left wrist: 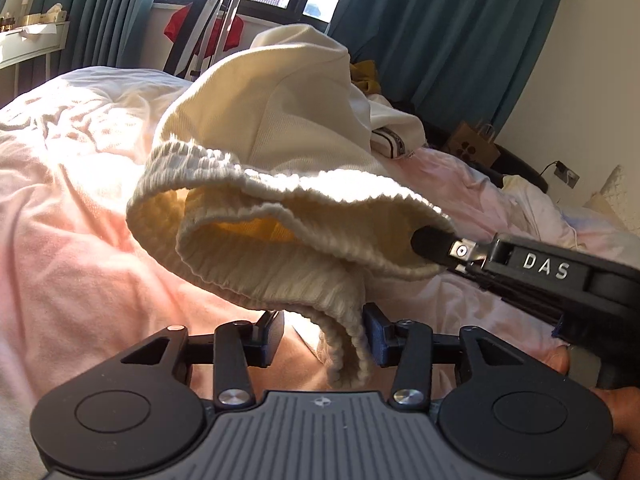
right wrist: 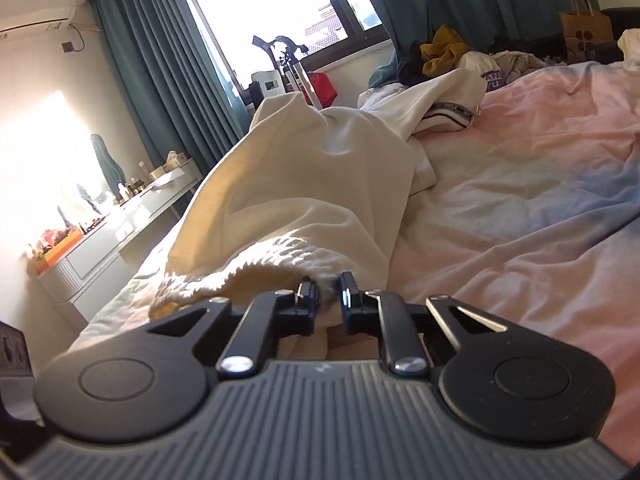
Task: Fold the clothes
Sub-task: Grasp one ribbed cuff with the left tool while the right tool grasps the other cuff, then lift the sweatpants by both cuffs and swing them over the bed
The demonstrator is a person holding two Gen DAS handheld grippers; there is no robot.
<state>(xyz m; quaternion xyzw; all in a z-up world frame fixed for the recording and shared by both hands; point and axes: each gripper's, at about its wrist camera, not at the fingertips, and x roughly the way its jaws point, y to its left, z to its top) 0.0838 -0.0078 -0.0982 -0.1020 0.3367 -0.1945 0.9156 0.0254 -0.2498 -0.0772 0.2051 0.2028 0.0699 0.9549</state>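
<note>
The left gripper (left wrist: 324, 334) is wide open, with the sweater (left wrist: 280, 128) hem hanging between its fingers. The right gripper (right wrist: 328, 294) seems to pinch the hem. The sweater lies on the pink bed (right wrist: 540, 184), and curtains (left wrist: 440, 40) hang behind.

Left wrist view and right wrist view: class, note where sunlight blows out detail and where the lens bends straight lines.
Left wrist view: sun bleaches the pink bedsheet and the cream sweater hem; curtains bow. Right wrist view: the window and dresser wall wash out white; window frame curves.
</note>
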